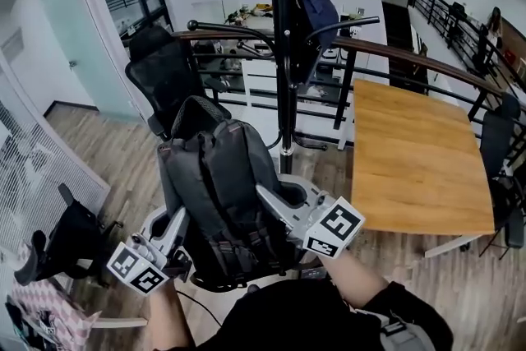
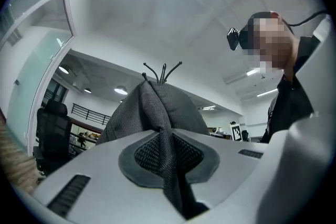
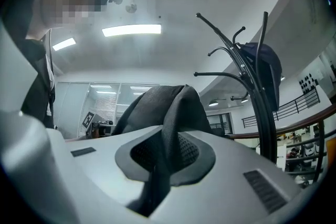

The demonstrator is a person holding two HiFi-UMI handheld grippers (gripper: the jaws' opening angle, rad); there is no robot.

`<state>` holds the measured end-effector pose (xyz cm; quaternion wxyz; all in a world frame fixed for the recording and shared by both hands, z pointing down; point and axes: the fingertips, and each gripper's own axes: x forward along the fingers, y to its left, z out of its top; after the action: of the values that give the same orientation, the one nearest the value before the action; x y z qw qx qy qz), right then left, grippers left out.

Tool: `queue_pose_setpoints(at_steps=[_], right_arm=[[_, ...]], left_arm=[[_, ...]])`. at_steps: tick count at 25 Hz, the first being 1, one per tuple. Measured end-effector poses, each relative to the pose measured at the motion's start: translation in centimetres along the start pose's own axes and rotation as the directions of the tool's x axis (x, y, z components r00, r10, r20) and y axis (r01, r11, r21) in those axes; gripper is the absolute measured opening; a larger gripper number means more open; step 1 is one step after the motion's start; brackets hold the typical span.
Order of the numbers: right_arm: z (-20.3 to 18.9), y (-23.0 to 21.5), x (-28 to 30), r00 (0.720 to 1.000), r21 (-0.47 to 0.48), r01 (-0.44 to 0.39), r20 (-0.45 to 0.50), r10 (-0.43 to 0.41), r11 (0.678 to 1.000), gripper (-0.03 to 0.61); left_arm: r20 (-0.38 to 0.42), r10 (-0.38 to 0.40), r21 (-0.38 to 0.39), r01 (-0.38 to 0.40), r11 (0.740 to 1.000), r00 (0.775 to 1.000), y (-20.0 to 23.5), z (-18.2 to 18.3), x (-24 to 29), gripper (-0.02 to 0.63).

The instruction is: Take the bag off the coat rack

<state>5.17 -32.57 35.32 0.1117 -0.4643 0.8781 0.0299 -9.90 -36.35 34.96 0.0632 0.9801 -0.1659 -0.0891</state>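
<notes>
A dark grey backpack [image 1: 220,189] hangs between my two grippers, in front of the black coat rack [image 1: 284,53] and clear of its hooks. My left gripper [image 1: 171,236] is shut on a fold of the backpack's fabric [image 2: 157,107] at its left side. The right gripper [image 1: 283,205] is shut on another fold [image 3: 170,105] at its right side. In both gripper views, the left gripper [image 2: 167,159] and the right gripper [image 3: 164,157], cloth is pinched between the pads. A dark blue bag [image 1: 317,8] still hangs high on the rack [image 3: 261,107].
A wooden table [image 1: 411,152] stands to the right, with a black railing [image 1: 427,62] behind it. A black office chair [image 1: 168,74] is at the back left and another dark chair [image 1: 66,247] near my left. Wooden floor lies around the rack's base.
</notes>
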Motion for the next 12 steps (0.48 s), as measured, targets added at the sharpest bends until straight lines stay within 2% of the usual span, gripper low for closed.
queue_pose_setpoints(at_steps=[12], right_arm=[[-5.9,-1.0,-5.1,0.998,0.084,-0.023,-0.061,0.028,0.996,0.051]], left_arm=[[-0.066,0.096,-0.008,-0.096,0.995,0.993,-2.6,-6.9,0.1,0.044]])
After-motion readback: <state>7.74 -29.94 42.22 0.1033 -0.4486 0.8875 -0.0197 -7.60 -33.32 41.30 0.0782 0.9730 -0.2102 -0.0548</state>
